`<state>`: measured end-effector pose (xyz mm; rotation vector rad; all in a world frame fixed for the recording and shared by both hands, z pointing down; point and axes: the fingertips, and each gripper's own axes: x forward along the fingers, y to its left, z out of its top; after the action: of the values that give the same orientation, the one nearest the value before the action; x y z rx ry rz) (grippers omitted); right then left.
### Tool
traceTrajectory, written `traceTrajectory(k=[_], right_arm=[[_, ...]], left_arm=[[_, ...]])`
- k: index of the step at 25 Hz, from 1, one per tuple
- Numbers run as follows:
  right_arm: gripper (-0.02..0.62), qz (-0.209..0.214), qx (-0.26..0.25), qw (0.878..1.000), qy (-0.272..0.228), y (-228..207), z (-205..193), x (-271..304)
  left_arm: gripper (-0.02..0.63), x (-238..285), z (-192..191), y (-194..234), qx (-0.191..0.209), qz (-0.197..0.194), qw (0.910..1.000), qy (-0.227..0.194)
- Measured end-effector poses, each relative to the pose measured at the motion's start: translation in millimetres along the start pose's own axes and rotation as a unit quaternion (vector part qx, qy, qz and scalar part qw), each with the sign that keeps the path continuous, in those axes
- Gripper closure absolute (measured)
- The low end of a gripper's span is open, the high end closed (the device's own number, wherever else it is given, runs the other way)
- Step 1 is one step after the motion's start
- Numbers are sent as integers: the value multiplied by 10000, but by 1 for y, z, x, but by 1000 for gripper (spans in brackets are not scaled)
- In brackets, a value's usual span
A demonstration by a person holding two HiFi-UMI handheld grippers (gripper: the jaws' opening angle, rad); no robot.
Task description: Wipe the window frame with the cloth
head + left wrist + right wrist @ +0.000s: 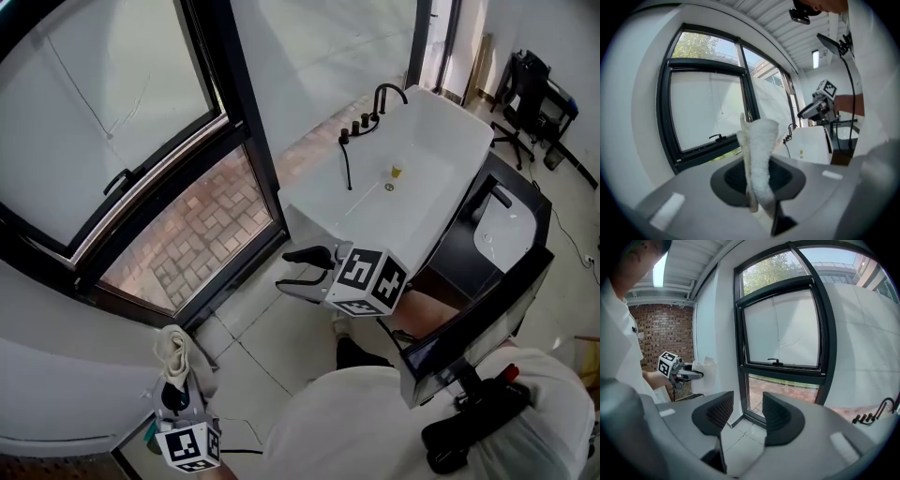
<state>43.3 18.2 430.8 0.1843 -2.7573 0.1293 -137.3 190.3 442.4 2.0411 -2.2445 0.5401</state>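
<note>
A cream cloth (759,154) stands up between the jaws of my left gripper (757,178), which is shut on it. In the head view this gripper (176,392) is at the bottom left and holds the cloth (174,349) just below the black window frame (246,141), apart from it. My right gripper (302,269) hangs in the middle, jaws open and empty, pointing left toward the frame's lower corner. From the right gripper view (744,414) the window frame (826,333) with its handle (776,362) lies ahead, and the left gripper (680,373) shows at the left beside a white wall.
A white bathtub (450,122) with black taps (364,122) stands behind the right gripper. A black stand and a second tub (511,234) are at the right. Light floor tiles (272,337) lie below, and brick paving (206,225) shows through the lower pane.
</note>
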Motion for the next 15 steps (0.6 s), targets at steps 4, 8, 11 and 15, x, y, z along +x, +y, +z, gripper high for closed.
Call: traceTrajectory(k=[4,8,11,15], right_arm=[[399,-69,-11,10000,43,-1,-3,-8],[399,-130,-16,9999,52,2,-8,-17],[399,-135,-31,9999,82,5,-10,-18],[399,-170,-32,9998,74,9,-13,-22]], left_arm=[[514,-3,-1,-6,11,-39,10000,30],[514,-7,0,-13,41,-71,10000,19],[514,-8,1,-15,42,-88,10000,-17],[514,-9,-2,-19,43,-148,9999,-9]])
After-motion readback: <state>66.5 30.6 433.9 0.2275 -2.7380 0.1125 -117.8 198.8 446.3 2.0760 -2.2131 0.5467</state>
